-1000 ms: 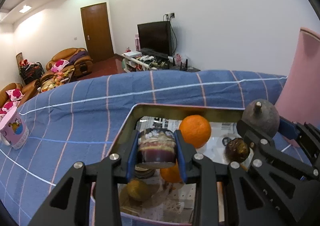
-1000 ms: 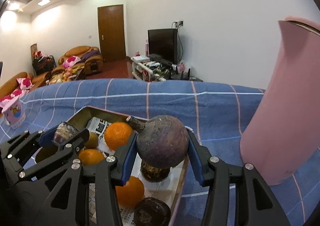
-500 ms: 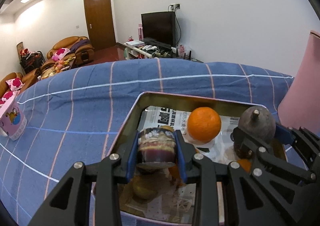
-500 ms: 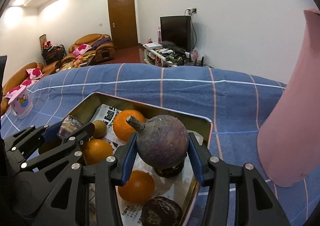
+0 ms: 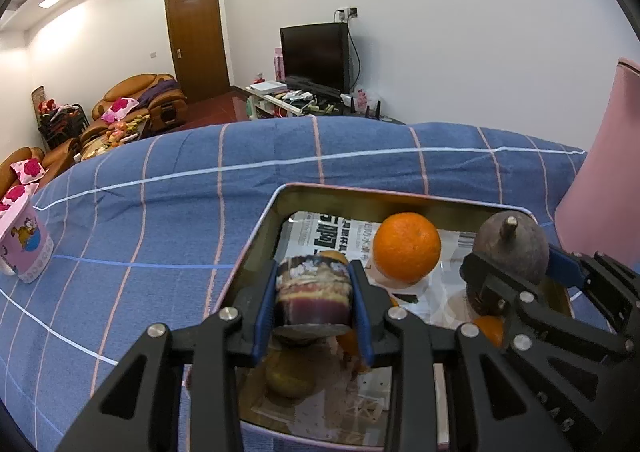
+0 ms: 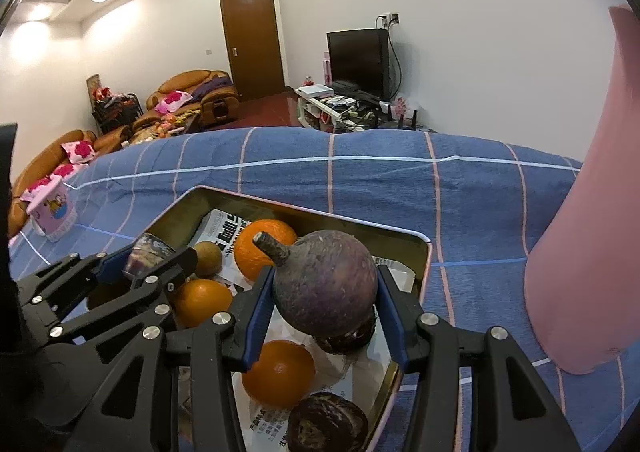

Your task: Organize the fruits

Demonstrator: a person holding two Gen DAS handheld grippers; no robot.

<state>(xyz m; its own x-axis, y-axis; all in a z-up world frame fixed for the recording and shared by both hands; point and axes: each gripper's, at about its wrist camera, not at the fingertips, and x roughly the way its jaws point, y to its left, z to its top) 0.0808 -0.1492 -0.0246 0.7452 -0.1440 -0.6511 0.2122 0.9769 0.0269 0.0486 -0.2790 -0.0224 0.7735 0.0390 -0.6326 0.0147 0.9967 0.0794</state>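
A: What is the left gripper (image 5: 316,304) grasping?

B: It is clenching a cut piece of dark purple fruit (image 5: 314,298) between its blue pads, with the pale layered rind facing the camera. It is hanging just above the metal tray (image 5: 400,198).

A: And the right gripper (image 6: 324,308)?

B: It is clamping a whole round mangosteen (image 6: 326,284), dull purple and matte, its stubby stem pointing up and to the left. It is hovering over the tray's right half, above another dark fruit (image 6: 346,338) lying on the newspaper.

A: What is sitting in the tray?

B: Newspaper (image 6: 224,226) is lining the shallow, round-cornered brass-coloured tin. On it three smooth, dimpled oranges are lying: one at the back (image 6: 260,248), one at the left (image 6: 202,302), one in front (image 6: 278,372). A small brownish fruit (image 6: 208,258) is resting beside the back orange, and a wrinkled dark purple one (image 6: 326,422) is lying nearest the camera.

A: And around it?

B: The tray is resting on a blue checked cloth (image 6: 360,180) covering the counter. A tall, smooth pink jug (image 6: 592,252) is standing to the right, and a pink cartoon-printed cup (image 5: 24,248) is standing well apart on the left.
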